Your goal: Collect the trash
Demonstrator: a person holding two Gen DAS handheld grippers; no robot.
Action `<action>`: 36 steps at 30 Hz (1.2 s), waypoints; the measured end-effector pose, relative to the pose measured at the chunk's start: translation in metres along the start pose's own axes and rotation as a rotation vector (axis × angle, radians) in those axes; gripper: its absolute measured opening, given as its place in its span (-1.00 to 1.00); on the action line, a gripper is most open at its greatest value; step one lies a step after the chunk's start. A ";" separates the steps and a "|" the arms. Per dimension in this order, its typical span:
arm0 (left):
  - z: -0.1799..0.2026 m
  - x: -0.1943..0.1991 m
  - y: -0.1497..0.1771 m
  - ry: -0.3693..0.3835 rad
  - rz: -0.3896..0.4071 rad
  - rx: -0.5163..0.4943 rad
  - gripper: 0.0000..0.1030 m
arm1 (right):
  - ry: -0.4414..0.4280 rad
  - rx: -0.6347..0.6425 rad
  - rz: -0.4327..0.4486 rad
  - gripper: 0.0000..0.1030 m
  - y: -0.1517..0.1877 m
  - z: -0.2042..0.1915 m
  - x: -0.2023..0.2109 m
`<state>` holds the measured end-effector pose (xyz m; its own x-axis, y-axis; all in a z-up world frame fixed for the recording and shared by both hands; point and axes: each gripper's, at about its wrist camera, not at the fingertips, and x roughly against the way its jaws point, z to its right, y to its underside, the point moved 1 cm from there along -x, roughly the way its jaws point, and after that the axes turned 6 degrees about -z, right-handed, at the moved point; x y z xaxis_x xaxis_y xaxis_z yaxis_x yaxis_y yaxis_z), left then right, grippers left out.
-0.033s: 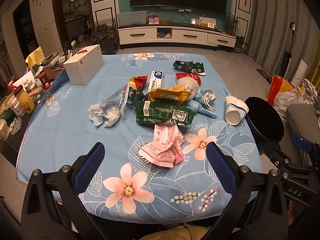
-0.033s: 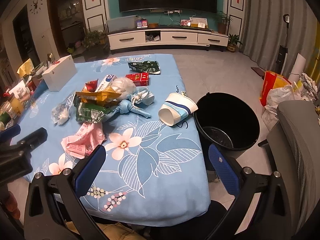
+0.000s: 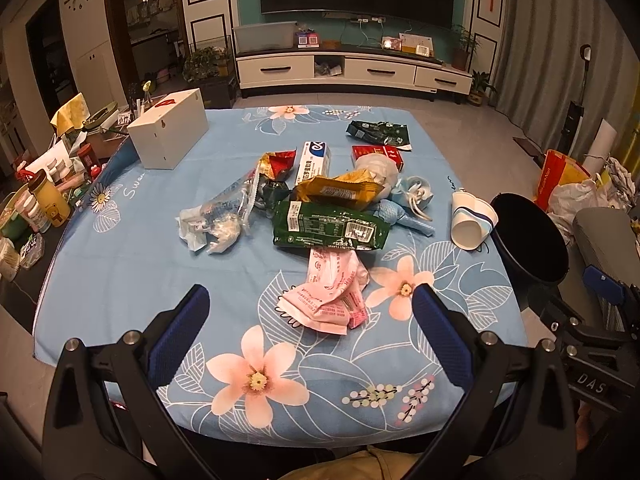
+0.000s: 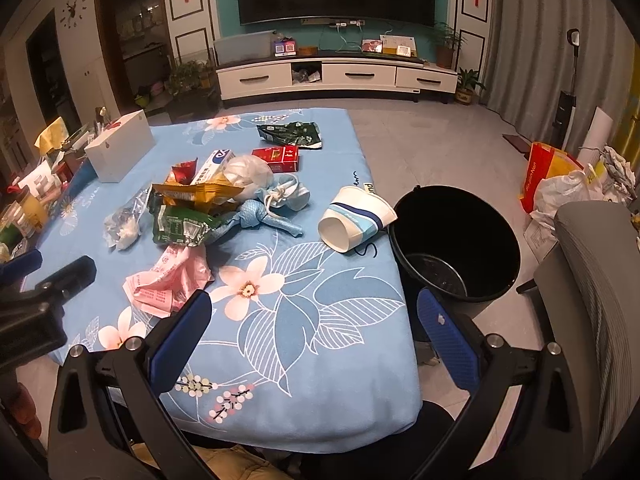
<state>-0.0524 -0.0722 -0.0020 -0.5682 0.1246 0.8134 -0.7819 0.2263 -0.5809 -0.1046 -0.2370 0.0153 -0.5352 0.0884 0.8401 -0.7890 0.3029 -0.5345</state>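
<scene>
1. "DAS" stands in pale letters on the right gripper (image 3: 592, 388) body.
2. Cursive "Swe…" is printed on the blue tablecloth (image 3: 132, 192).
3. The wrappers' print is too small to read.

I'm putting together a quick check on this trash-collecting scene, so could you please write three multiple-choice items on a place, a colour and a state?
1. Where is the black bucket?
A. On the table
B. On the floor beside the table's right edge
C. Under the TV

2. What colour is the crumpled wrapper nearest the left tongs?
A. Pink
B. Green
C. Gold

3. How is the paper cup positioned?
A. Upright
B. Lying on its side
C. Inside the bucket

Answers: 1 B, it stands on the tiles by the tablecloth; 2 A, pink printed film; 3 B, its mouth faces sideways.
</scene>
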 end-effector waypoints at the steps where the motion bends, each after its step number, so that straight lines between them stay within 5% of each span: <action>1: 0.001 0.001 0.000 0.001 -0.003 0.000 0.95 | -0.001 0.003 0.001 0.95 0.000 -0.001 0.000; 36: -0.004 0.005 0.024 -0.010 -0.014 0.021 0.95 | 0.000 0.062 -0.011 0.95 -0.001 -0.028 0.003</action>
<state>-0.0724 -0.0621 -0.0117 -0.5599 0.1119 0.8210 -0.7947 0.2080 -0.5703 -0.0968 -0.2103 0.0213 -0.5267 0.0854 0.8457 -0.8117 0.2449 -0.5303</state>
